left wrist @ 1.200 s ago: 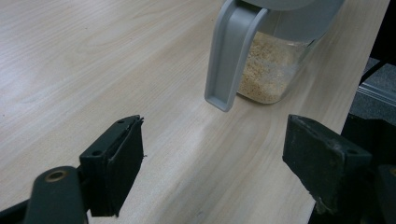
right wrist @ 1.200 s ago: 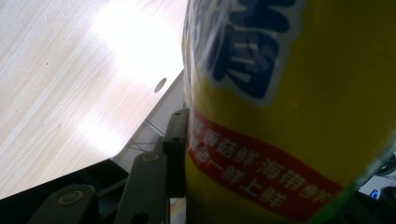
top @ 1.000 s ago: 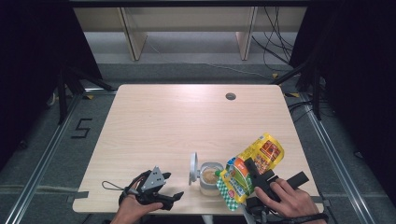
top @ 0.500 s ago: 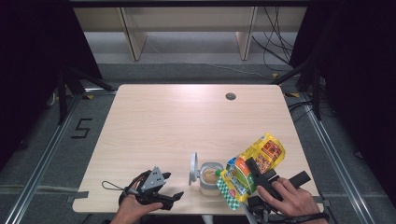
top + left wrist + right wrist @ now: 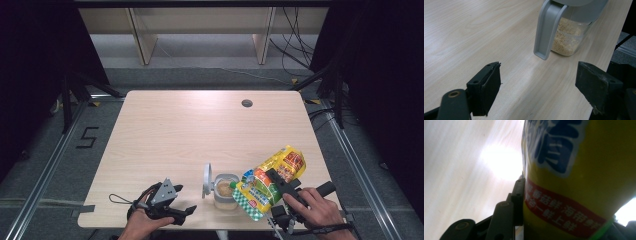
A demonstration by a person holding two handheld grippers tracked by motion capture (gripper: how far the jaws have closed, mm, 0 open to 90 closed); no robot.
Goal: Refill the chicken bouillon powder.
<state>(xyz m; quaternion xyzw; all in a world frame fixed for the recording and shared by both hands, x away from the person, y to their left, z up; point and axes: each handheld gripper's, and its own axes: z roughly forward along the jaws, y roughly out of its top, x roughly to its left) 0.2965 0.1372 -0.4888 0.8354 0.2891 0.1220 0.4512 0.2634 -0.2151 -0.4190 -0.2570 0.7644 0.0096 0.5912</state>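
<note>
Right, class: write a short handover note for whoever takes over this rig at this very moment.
Left gripper: open, resting on the table near its front edge, jaws facing the container, holding nothing.
Right gripper: shut on the yellow refill pouch, which is tilted with its lower end at the container's mouth.
Container: clear, lid flipped open, partly filled with beige granules.
Done: lid open, pouch in position.
Left: probably finish pouring, set the pouch down, close the lid. Whether granules are flowing cannot be told.
</note>
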